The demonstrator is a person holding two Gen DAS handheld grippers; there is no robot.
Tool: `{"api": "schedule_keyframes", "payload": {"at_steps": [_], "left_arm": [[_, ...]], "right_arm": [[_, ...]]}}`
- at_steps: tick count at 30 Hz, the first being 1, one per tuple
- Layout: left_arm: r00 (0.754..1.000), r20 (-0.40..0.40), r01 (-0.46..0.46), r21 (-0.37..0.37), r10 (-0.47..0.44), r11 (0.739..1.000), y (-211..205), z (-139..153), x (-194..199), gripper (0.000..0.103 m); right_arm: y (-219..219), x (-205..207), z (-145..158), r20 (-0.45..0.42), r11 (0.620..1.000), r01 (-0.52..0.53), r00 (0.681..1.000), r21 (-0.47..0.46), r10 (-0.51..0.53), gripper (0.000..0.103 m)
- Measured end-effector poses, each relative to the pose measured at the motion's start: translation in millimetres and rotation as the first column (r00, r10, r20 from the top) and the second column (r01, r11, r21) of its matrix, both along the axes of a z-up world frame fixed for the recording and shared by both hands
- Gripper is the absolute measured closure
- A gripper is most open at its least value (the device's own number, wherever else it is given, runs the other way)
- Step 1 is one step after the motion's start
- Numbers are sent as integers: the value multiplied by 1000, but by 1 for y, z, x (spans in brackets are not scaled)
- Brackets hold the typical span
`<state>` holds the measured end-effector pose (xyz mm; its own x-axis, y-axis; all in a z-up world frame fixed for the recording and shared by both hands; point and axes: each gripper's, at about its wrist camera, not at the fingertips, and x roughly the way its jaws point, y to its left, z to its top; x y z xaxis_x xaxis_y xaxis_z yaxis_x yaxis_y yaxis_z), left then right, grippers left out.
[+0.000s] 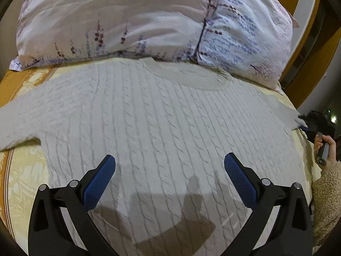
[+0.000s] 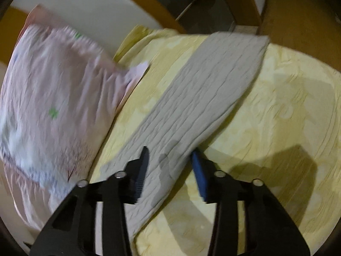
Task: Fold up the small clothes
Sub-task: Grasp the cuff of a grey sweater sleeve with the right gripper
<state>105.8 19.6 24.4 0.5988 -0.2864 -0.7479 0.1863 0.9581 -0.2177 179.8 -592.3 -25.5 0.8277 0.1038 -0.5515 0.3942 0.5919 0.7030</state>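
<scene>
Cream cable-knit sweater (image 1: pixel 162 115) flat on the yellow bed (image 2: pixel 277 106): left hand-held gripper (image 1: pixel 169 170) gapes above its body, right hand-held gripper (image 2: pixel 170 160) straddles its sleeve (image 2: pixel 202 89), not yet pinching.

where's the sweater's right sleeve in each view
Left wrist view: the right sleeve runs off the cable-knit sweater to the right edge, ending at the right gripper.
Right wrist view: it lies diagonally across the centre, passing between the gripper's fingers.
Shared landmark: the floral pillow.
</scene>
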Motion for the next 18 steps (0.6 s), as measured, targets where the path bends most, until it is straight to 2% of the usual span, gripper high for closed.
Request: {"api": "schedule_keyframes", "payload": {"at_steps": [2, 6, 8, 11, 13, 16, 18], "left_arm": [[1000, 20, -10, 8, 10, 1000, 2, 1, 4, 1], [1000, 24, -11, -16, 12, 1000, 9, 2, 14, 1], [1000, 18, -9, -48, 9, 999, 13, 2, 17, 1], [1000, 9, -5, -103, 5, 995, 19, 2, 20, 1], [1000, -1, -6, -149, 6, 989, 23, 2, 22, 1], [1000, -12, -10, -199, 8, 980, 27, 0, 25, 1], [1000, -10, -9, -222, 7, 975, 29, 0, 24, 1]], "right_arm": [[-10, 0, 0, 2, 999, 34, 999, -9, -34, 74], [-15, 3, 1, -22, 995, 65, 998, -78, -67, 90], [-8, 4, 9, -36, 987, 60, 997, -151, -67, 93], [14, -2, 34, 12, 958, 51, 999, -283, -50, 95], [34, -6, 53, 59, 939, 28, 998, -343, -8, 95], [81, -10, 81, 130, 915, -62, 984, -398, 123, 95], [123, -12, 94, 159, 890, -155, 957, -428, 243, 95]]}}
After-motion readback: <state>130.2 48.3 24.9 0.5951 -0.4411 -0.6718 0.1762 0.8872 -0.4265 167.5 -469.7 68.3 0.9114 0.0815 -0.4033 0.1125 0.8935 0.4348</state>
